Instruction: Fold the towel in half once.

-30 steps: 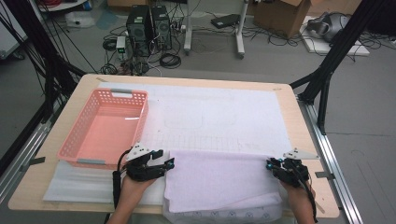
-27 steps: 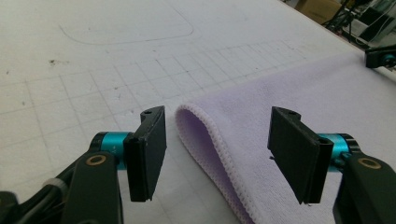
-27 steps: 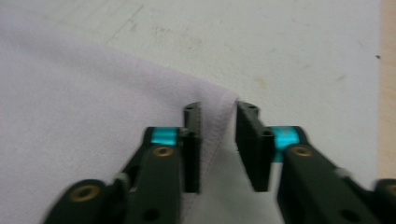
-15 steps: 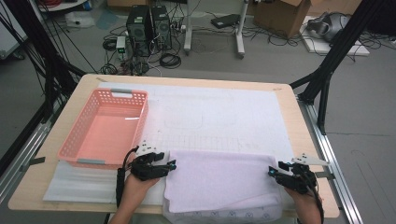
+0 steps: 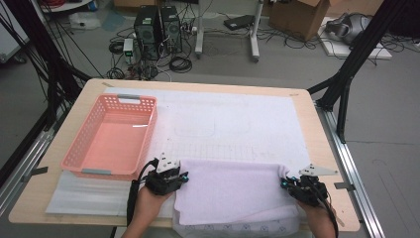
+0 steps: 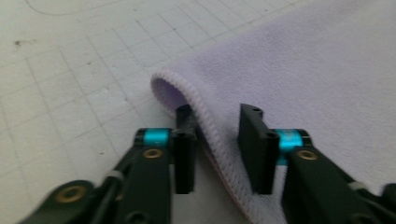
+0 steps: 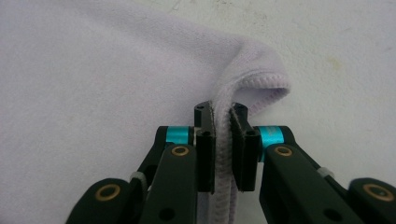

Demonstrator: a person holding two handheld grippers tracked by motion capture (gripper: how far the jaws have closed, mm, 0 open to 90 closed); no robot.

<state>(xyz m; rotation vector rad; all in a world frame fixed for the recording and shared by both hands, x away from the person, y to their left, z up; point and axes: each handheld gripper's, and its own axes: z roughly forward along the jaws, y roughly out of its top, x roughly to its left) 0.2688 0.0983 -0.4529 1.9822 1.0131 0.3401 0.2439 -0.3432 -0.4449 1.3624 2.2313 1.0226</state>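
So the desk (image 5: 322,148) has a white gridded mat (image 5: 237,124) spread over most of its top. On the mat, running along the near edge of the desk, lies a pale lilac towel (image 5: 233,191), folded over so its far side is a soft rounded fold between the 2 hands. A bit of it hangs past the near edge.

Next down in size, a pink plastic basket (image 5: 79,148) sits by the left edge of the desk, with nothing in it, just beside the towel's left corner but not touching it as far as I can tell.

Then the tongs. The left tongs (image 5: 168,177) are at the towel's far left corner. In the left gripper view (image 6: 217,140) the stitched hem runs up between the 2 jaws, which have just been closing, but there's a visible gap on the right side, so they're narrow and not pinching yet.

The right tongs (image 5: 297,186) are at the far right corner. The right gripper view (image 7: 220,135) shows the jaws just closed in and are clamped tight on the doubled hem, with the corner curling up past the tips.
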